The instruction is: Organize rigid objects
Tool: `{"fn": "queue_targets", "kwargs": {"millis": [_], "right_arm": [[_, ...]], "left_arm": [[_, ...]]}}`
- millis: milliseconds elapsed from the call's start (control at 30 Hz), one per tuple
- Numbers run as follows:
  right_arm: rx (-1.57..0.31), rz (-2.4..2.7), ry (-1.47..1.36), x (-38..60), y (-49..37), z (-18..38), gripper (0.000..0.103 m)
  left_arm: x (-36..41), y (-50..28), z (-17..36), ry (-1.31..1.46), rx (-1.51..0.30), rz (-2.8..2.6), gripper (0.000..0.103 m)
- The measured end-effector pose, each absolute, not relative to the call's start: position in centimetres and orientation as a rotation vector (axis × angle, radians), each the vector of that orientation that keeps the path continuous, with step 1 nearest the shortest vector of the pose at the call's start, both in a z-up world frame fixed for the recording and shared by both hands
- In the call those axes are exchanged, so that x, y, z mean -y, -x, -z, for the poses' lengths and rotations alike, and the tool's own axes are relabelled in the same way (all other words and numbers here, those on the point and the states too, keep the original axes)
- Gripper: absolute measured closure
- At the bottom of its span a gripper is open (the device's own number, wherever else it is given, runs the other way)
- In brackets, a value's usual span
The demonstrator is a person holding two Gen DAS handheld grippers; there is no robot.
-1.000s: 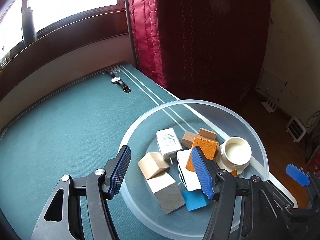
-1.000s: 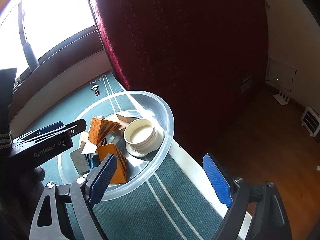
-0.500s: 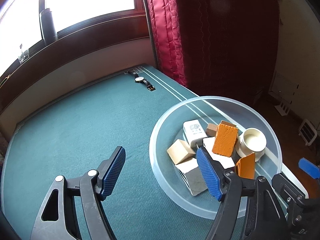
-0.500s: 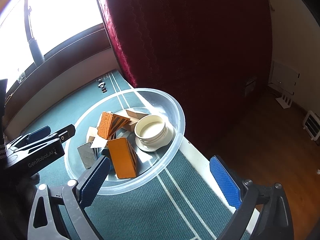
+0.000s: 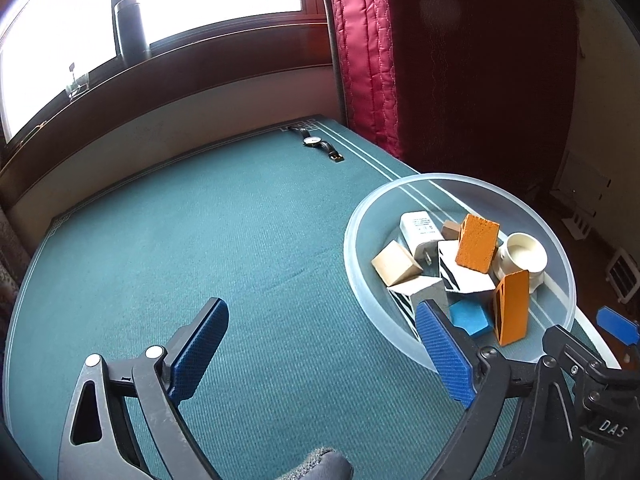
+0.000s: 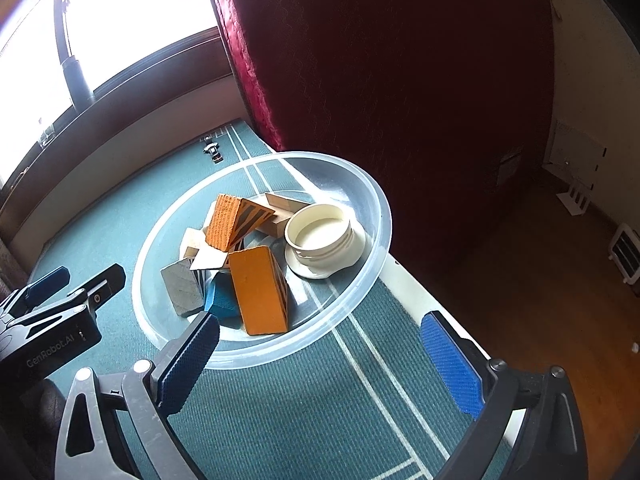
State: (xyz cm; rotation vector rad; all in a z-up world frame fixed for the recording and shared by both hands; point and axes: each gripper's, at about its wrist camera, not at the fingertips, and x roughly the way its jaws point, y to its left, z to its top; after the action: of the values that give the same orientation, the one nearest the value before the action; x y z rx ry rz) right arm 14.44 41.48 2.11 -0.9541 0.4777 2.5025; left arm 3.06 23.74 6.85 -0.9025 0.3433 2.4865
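Observation:
A clear plastic bowl (image 5: 354,264) (image 6: 378,208) stands near the right edge of the green table mat (image 5: 240,240). It holds two orange blocks (image 5: 478,246) (image 6: 258,292), a white charger (image 5: 418,228), a cream jar (image 5: 522,256) (image 6: 320,236), a beige wedge (image 5: 394,266), a grey block (image 6: 182,292) and a blue piece (image 5: 468,318). My left gripper (image 5: 320,312) hovers over bare mat left of the bowl; its jaws are opening and nothing is between them. My right gripper (image 6: 320,324) is open at the bowl's near rim, gripping nothing.
A wristwatch (image 5: 318,143) (image 6: 212,148) lies at the mat's far edge. A red curtain (image 5: 440,60) hangs behind the bowl. The table's edge (image 6: 436,304) drops to a wooden floor (image 6: 540,260) right of the bowl. A dark bottle (image 5: 130,26) stands on the windowsill.
My left gripper has drawn back and to the left, from over the bowl's contents to bare mat, and its jaws have widened. The right gripper's jaws have widened a little.

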Motion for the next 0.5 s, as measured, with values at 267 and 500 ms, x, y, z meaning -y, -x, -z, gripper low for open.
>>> {"fn": "queue_targets", "kwargs": {"millis": [267,500], "right_arm": [[-0.383,-2.519,0.969,-40.5,-14.2,-2.1,0.001],[-0.369,-2.519,0.982,-40.6,-14.2,-1.8,0.001]], "left_arm": [[-22.6,-3.2,-6.6,0.926,-0.317,-2.484,0.005],[-22.3,-3.8,-6.0,0.934,-0.337,-2.466,0.003]]}}
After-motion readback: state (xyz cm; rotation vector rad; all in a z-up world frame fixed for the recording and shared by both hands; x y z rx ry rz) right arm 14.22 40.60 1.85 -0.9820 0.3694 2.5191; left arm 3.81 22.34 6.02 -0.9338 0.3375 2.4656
